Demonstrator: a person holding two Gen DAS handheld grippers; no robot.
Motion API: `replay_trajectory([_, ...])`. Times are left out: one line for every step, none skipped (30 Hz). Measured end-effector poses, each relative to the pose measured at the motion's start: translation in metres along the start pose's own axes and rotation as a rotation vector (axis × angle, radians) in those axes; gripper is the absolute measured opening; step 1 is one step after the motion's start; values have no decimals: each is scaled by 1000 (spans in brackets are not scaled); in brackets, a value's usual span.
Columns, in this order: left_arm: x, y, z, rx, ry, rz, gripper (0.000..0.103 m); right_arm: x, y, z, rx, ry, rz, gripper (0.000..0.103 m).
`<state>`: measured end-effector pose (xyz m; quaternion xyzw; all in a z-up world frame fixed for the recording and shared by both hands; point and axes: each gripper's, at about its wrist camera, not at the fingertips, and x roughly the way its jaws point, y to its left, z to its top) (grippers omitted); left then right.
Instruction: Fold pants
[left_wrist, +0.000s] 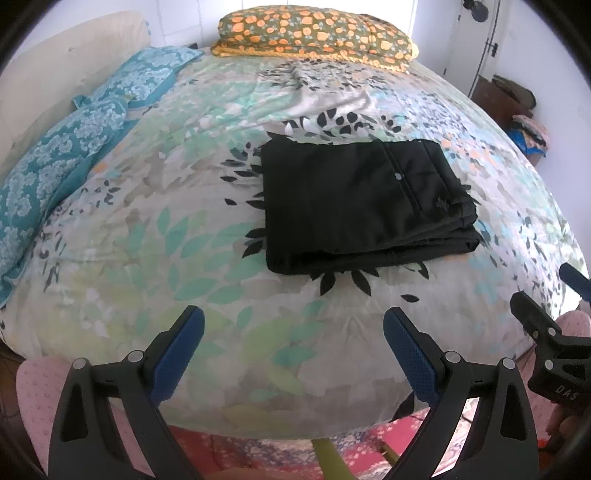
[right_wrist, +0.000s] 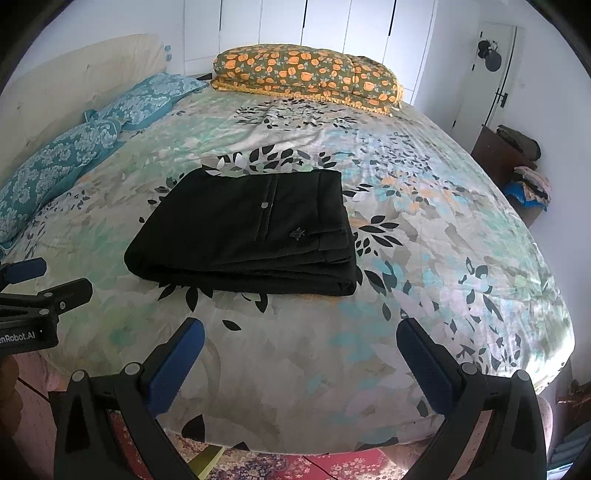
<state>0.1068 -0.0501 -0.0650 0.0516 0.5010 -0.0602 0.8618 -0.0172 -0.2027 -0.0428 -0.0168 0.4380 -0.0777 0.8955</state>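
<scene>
Black pants (left_wrist: 362, 206) (right_wrist: 247, 236) lie folded into a flat rectangular stack on the leaf-patterned bedspread (left_wrist: 184, 229) (right_wrist: 424, 258), a small pale button on top. My left gripper (left_wrist: 293, 325) hangs open over the bed's near edge, well short of the pants, nothing between its blue-padded fingers (left_wrist: 184, 343). My right gripper (right_wrist: 301, 336) is likewise open and held back from the stack, holding nothing. The right gripper's body shows at the right edge of the left wrist view (left_wrist: 546, 343). The left gripper's body shows at the left edge of the right wrist view (right_wrist: 33, 295).
A floral orange bolster (left_wrist: 317, 33) (right_wrist: 306, 74) lies at the far end of the bed. Teal pillows (left_wrist: 74, 140) (right_wrist: 74, 147) line the left side by a cream headboard (right_wrist: 74, 81). A dark cabinet with clothes (right_wrist: 517, 162) stands at right. A red patterned rug (right_wrist: 332, 465) lies below.
</scene>
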Motion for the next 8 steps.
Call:
replay_trajectory([0, -1, 0, 1, 0, -1, 98, 0, 0, 0, -2, -1, 0, 103])
replay_trajectory([0, -1, 0, -2, -1, -1, 98, 0, 1, 0, -2, -2, 0, 103])
replay_trajectory([-1, 0, 0, -9, -5, 2, 98, 0, 1, 0, -2, -2, 1, 103])
replay_trajectory([-1, 0, -1, -12, -6, 5, 98, 0, 1, 0, -2, -1, 1, 103])
replay_trajectory([-1, 0, 0, -13, -7, 6, 98, 0, 1, 0, -1, -2, 0, 103])
replay_trajectory([-1, 0, 0, -11, -9, 9, 98, 0, 1, 0, -2, -2, -1, 103])
replay_trajectory([-2, -1, 0, -7, -12, 14, 98, 0, 1, 0, -2, -2, -1, 103])
replay_trajectory([-2, -1, 0, -5, -16, 20, 98, 0, 1, 0, -1, -2, -1, 103])
